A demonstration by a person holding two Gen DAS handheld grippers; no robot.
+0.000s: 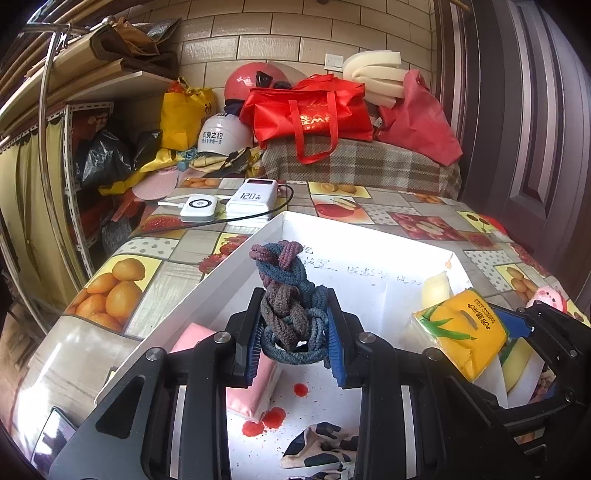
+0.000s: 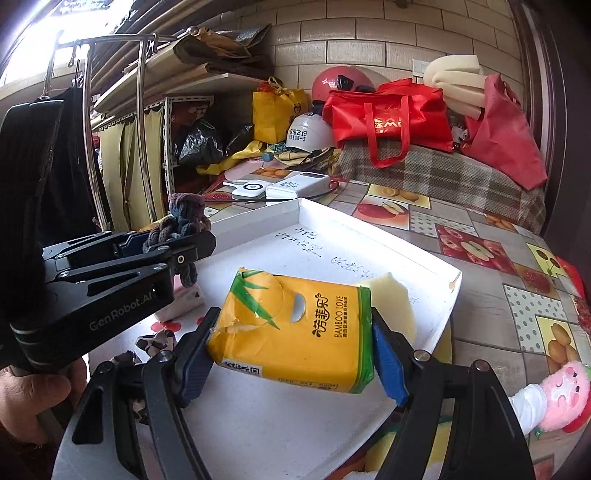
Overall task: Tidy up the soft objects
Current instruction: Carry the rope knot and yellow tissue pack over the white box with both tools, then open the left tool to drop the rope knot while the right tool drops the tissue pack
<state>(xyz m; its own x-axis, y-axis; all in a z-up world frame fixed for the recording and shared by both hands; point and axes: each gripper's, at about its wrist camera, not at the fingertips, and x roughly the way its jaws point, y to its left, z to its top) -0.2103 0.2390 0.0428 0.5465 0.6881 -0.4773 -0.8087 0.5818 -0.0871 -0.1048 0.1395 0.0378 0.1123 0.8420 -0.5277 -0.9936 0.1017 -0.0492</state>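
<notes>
Left wrist | left gripper [image 1: 295,332] pinching braided rope [image 1: 290,295] | fruit-print tablecloth [image 1: 122,284] | tiled wall [image 1: 295,33]

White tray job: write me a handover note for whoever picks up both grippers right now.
Left gripper: shut on the braided hair ties, held above the white tray.
Right gripper: shut on the yellow tissue pack, over the tray.
Already in the tray: pink sponge, pale foam block, patterned cloth.
Left to do: set down both held items; the pink plush toy is on the table outside the tray.
</notes>
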